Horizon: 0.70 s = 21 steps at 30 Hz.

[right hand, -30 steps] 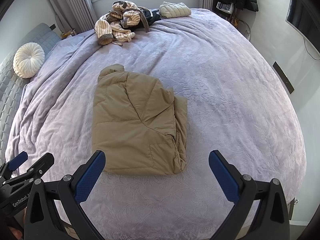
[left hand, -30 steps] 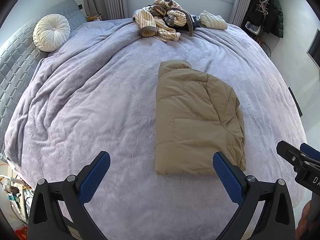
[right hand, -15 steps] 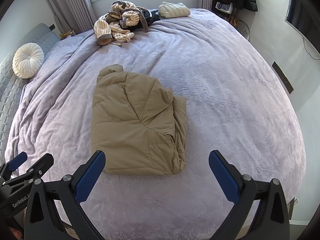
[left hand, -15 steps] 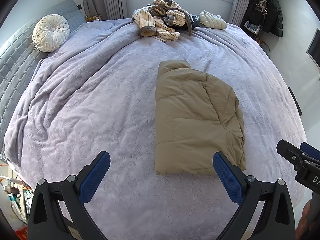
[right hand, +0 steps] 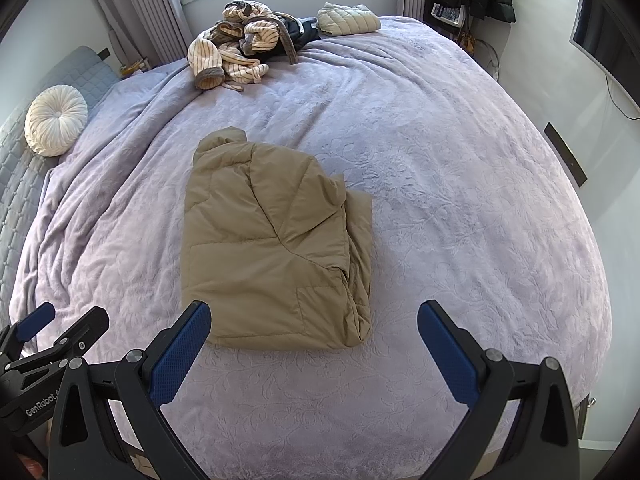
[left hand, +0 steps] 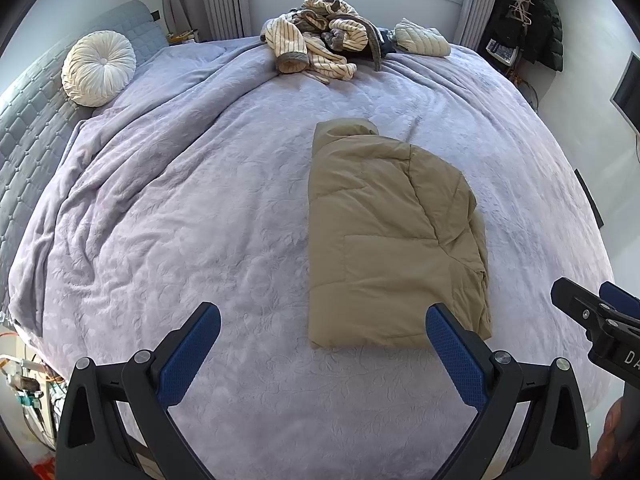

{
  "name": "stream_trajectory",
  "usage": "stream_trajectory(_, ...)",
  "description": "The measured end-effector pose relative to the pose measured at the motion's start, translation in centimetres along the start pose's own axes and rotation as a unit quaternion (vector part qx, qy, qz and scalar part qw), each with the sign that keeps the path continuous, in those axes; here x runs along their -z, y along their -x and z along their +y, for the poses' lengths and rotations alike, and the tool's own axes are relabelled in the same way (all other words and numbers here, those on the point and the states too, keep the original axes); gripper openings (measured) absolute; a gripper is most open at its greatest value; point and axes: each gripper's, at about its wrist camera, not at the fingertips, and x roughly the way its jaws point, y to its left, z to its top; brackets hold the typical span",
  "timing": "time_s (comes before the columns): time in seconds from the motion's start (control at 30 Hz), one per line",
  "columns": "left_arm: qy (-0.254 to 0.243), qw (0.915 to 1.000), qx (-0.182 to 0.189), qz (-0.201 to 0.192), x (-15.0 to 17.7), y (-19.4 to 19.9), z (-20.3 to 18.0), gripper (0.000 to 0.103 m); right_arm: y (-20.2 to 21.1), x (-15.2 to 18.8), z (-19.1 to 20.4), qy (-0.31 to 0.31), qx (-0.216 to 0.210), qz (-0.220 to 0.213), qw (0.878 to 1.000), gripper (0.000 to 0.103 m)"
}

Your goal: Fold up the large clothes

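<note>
A tan puffer jacket [left hand: 392, 240] [right hand: 272, 248] lies folded into a compact rectangle in the middle of the lavender bed [left hand: 200, 200] [right hand: 460, 200], collar toward the window. My left gripper [left hand: 320, 340] hovers open above the bed's near edge, its right finger just in front of the jacket's near hem. My right gripper [right hand: 312, 336] is open too, its left finger over the jacket's near left corner. Neither holds anything. Each gripper shows at the edge of the other's view.
A pile of striped and dark clothes [left hand: 324, 48] [right hand: 240, 52] and a folded cream quilted garment [left hand: 420, 38] [right hand: 348, 20] lie at the bed's far end. A round white cushion [left hand: 98, 68] [right hand: 56, 120] rests by the grey headboard. Dark coats [left hand: 536, 20] hang at the right wall.
Both views have shifted very slightly; the jacket and the grippers' openings look the same.
</note>
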Motion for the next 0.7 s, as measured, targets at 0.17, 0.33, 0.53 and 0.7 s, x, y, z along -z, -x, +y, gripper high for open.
stream_trajectory(0.17,0.000,1.0000,0.000,0.001,0.02,-0.01,0.03,0.103,0.02,0.02,0.07,0.000,0.000,0.000,1.000,0.103)
stream_trajectory(0.33,-0.001,1.0000,0.002,0.001,0.02,-0.11,-0.15,0.103,0.02,0.04,0.28,-0.001,0.001,0.001,1.000,0.103)
stream_trajectory(0.53,-0.002,1.0000,0.003,0.002,-0.06,-0.16,-0.09,0.103,0.09,0.57,0.11,0.002,0.001,0.002,1.000,0.103)
stream_trajectory(0.7,-0.001,1.0000,0.008,0.003,-0.07,-0.26,-0.24,0.103,0.02,0.42,0.23,0.001,0.001,0.002,1.000,0.103)
